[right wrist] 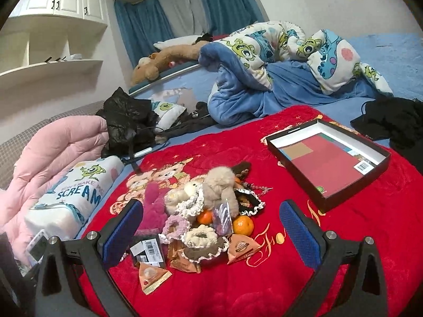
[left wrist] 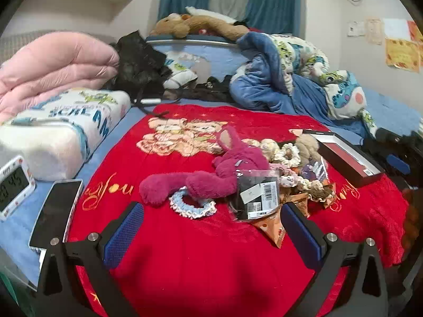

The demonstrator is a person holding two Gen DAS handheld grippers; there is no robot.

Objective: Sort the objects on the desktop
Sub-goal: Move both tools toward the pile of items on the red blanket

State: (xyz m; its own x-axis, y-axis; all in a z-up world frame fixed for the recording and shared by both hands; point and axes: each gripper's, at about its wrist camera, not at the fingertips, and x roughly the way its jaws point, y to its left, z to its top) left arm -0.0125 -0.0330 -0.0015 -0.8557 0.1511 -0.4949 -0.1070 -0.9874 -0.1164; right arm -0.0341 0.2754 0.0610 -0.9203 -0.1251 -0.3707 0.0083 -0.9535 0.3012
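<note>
A heap of small things lies on a red blanket (left wrist: 185, 251). In the left wrist view I see a magenta plush (left wrist: 211, 174), a blue scrunchie (left wrist: 191, 204), a black packet with a barcode (left wrist: 255, 194) and triangular snack packs (left wrist: 275, 231). My left gripper (left wrist: 211, 233) hovers open just short of them, nothing between its blue pads. The right wrist view shows a beige plush (right wrist: 219, 187), scrunchies (right wrist: 199, 235), two oranges (right wrist: 243, 224) and a snack pack (right wrist: 153, 277). My right gripper (right wrist: 211, 233) is open above the heap's near side. An open black box (right wrist: 327, 155) sits to the right.
A phone (left wrist: 55, 211) and a digital clock (left wrist: 13, 187) lie at the blanket's left edge. A white printed pillow (right wrist: 76, 192), a pink duvet (left wrist: 53, 63) and a black bag (right wrist: 127, 121) are at the left. Blue bedding (right wrist: 264, 66) is piled behind; black clothing (right wrist: 394, 121) at right.
</note>
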